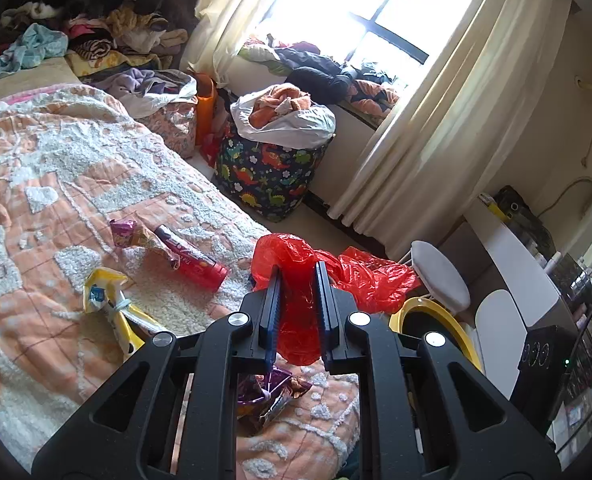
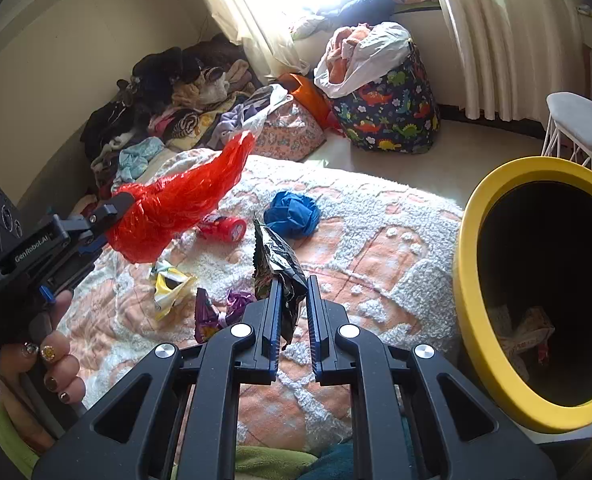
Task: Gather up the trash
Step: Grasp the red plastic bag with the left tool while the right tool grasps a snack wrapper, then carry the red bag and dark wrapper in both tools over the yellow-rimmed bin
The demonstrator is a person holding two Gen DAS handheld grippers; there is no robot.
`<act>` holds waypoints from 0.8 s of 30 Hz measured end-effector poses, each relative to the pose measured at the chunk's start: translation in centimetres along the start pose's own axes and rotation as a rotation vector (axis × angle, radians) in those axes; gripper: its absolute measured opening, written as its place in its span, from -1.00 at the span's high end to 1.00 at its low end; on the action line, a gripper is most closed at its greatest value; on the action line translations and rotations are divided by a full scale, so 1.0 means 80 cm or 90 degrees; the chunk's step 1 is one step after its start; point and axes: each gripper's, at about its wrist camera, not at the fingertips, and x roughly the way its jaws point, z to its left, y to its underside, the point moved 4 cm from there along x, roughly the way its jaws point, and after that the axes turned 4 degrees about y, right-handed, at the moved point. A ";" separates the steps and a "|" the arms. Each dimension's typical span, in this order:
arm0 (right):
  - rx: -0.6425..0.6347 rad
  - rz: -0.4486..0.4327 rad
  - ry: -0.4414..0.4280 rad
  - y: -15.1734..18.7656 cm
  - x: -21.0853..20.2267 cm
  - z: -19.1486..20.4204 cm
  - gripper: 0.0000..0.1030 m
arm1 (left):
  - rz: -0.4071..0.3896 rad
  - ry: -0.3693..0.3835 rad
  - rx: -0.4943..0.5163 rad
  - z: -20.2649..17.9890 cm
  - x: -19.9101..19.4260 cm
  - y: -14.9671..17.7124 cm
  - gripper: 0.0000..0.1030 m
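Your left gripper pinches the red bag, light and limp; your right gripper pinches a crinkly wrapper by its lower edge.

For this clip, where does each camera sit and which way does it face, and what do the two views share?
Left wrist: on the left claw, looking along it over the bed toward the window; its fingers pinch a red plastic bag.
Right wrist: on the right claw, facing the bed beside the yellow bin; it grips a dark wrapper; the left claw and hand show.
Shared: bed, red bag, bin, dinosaur bag.
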 end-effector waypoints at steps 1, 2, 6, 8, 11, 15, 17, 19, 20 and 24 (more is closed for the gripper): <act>0.002 -0.003 -0.001 -0.002 -0.003 -0.001 0.77 | -0.001 0.000 0.001 -0.002 -0.001 0.000 0.79; 0.005 -0.006 -0.002 -0.003 -0.005 -0.001 0.77 | -0.001 0.000 0.003 -0.004 -0.002 0.000 0.79; 0.013 -0.019 -0.004 -0.007 -0.016 -0.007 0.77 | -0.003 0.000 0.011 -0.013 -0.003 0.000 0.80; 0.019 -0.025 -0.002 -0.009 -0.021 -0.013 0.77 | -0.001 0.000 0.015 -0.017 -0.002 0.000 0.80; 0.029 -0.034 0.003 -0.013 -0.029 -0.022 0.77 | -0.002 -0.001 0.021 -0.023 -0.003 0.000 0.80; 0.047 -0.050 0.010 -0.018 -0.041 -0.038 0.77 | -0.002 0.001 0.028 -0.031 -0.001 0.001 0.81; 0.057 -0.059 0.013 -0.021 -0.046 -0.048 0.77 | -0.001 0.002 0.032 -0.036 0.001 0.001 0.81; 0.067 -0.068 0.015 -0.025 -0.052 -0.057 0.77 | -0.002 0.003 0.038 -0.041 0.002 0.001 0.81; 0.071 -0.073 0.017 -0.027 -0.055 -0.061 0.77 | -0.002 0.003 0.041 -0.044 0.002 0.001 0.81; 0.084 -0.092 0.027 -0.032 -0.067 -0.078 0.77 | 0.003 0.008 0.050 -0.055 0.006 0.003 0.81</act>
